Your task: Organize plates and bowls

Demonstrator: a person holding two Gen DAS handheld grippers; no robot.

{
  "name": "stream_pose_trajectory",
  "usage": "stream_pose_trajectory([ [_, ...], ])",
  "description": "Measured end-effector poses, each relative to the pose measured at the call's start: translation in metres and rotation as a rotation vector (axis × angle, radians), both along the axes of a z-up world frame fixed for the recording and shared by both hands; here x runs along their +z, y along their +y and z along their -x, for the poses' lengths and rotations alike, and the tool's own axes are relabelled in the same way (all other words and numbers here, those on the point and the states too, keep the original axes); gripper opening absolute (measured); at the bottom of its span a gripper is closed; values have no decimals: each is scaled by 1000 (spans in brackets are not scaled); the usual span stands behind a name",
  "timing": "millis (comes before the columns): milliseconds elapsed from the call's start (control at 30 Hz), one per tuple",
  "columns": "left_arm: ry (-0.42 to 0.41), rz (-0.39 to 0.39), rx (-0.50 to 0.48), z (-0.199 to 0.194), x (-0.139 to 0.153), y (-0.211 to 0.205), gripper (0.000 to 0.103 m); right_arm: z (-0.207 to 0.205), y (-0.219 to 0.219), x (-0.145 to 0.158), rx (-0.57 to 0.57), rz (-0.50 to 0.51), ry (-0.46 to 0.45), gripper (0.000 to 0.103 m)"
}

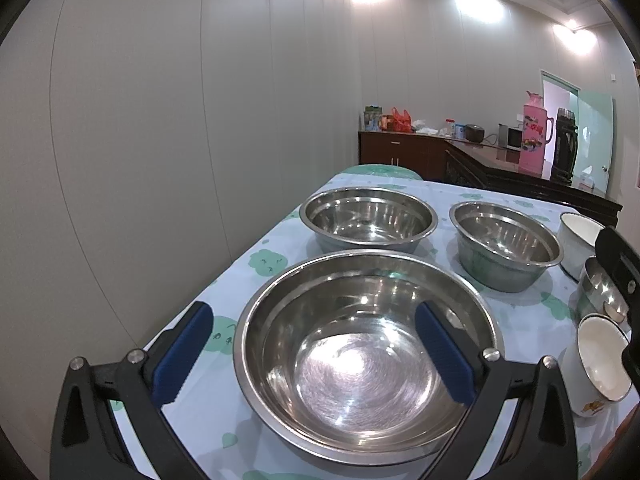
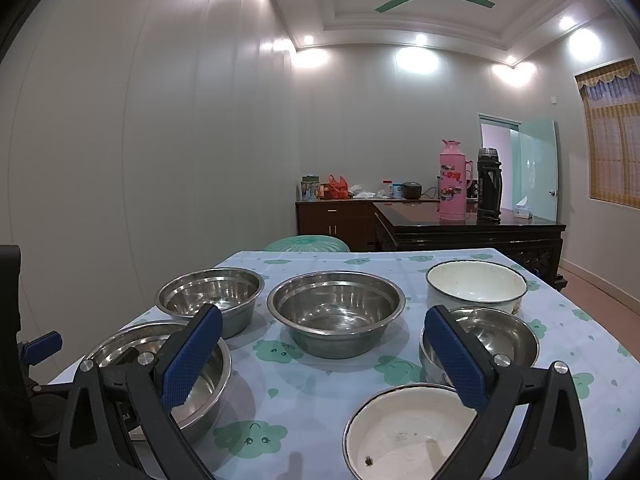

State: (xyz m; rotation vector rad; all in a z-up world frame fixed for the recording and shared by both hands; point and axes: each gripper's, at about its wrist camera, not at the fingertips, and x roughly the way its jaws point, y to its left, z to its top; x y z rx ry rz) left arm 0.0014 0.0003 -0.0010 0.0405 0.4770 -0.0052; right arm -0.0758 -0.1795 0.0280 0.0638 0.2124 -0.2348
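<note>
A large steel bowl [image 1: 360, 360] sits nearest in the left wrist view. My left gripper [image 1: 314, 308] is open above it, one finger outside its left rim and the other over its inside, touching nothing. Behind it stand two more steel bowls [image 1: 368, 220] [image 1: 504, 244]. My right gripper [image 2: 324, 312] is open and empty above the tablecloth. Below it is a white enamel bowl [image 2: 400, 436], with a small steel bowl [image 2: 500, 336] and a second white enamel bowl [image 2: 476, 284] further back.
The table [image 2: 320, 380] has a light cloth with green clouds, and a wall runs close along its left side. A green stool [image 2: 308, 245] stands at the far end. Beyond is a dark sideboard [image 2: 460, 232] with a pink thermos [image 2: 452, 184] and a black flask [image 2: 489, 184].
</note>
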Motion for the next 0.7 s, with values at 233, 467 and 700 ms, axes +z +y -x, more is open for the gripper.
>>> stream_pose_trajectory([
  [233,-1,1,-1,3,0,4,102,0,-1,-1,3,-2,2,102],
  [467,-1,0,-1,3,0,4,102,-2,0,-1,7,0,4,102],
  [700,-2,-2,-3,2,-4,-2,102,-1,0,-2,6,0,2,102],
])
